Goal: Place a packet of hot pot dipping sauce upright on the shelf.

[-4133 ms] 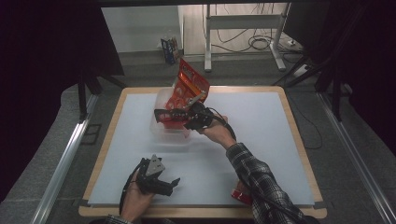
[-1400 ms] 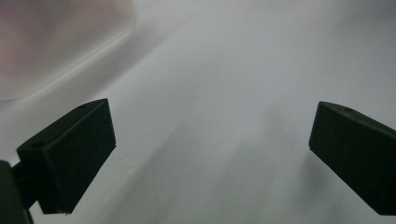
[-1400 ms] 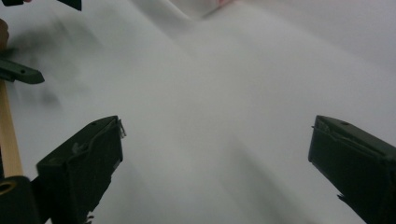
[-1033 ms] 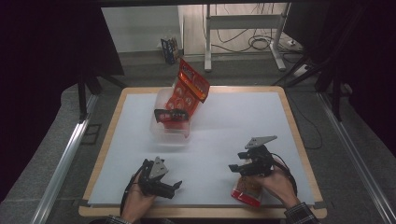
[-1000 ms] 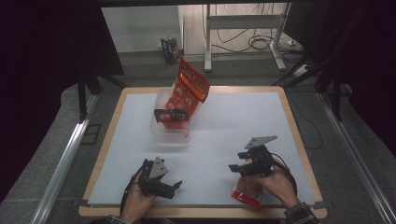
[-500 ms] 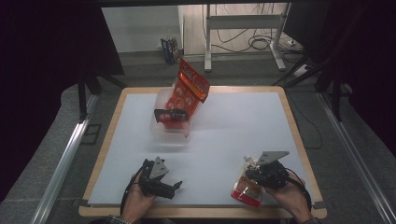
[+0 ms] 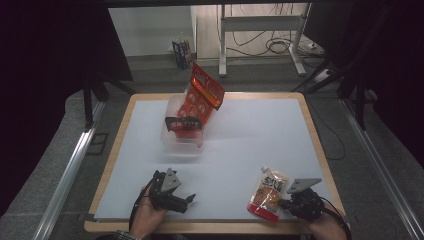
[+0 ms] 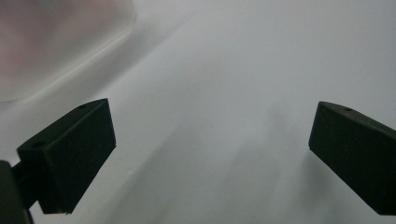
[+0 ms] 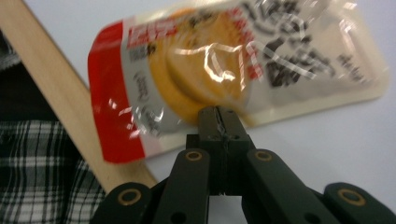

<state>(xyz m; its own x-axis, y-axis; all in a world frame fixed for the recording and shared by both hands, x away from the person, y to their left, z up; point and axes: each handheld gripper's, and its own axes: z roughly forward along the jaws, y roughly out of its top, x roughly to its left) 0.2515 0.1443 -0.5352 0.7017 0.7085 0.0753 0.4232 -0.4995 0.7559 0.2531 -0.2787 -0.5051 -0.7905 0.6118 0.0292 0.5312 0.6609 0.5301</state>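
Observation:
A cream and red food pouch (image 7: 268,194) lies flat near the table's front right edge; in the right gripper view the pouch (image 9: 233,70) has an orange picture and dark lettering. My right gripper (image 7: 283,202) sits just right of it. Its jaws have just been closing and now the right gripper (image 9: 218,114) is pinched together on the pouch's near edge. My left gripper (image 7: 190,200) rests on the white table top at the front left. In its own view the left gripper (image 8: 210,144) stands wide open over bare surface, nothing between the jaws.
A clear plastic tub (image 7: 182,145) stands left of the table's middle, with a tall red snack bag (image 7: 202,95) leaning out of it and a dark packet (image 7: 182,122) inside. The tub's blurred corner (image 8: 56,51) is ahead of the left gripper. The wooden table rim (image 9: 60,102) runs beside the pouch.
The right hand has moved towards the front right edge, down beside the pouch, and its jaws have gone from open to shut. The left hand has kept still.

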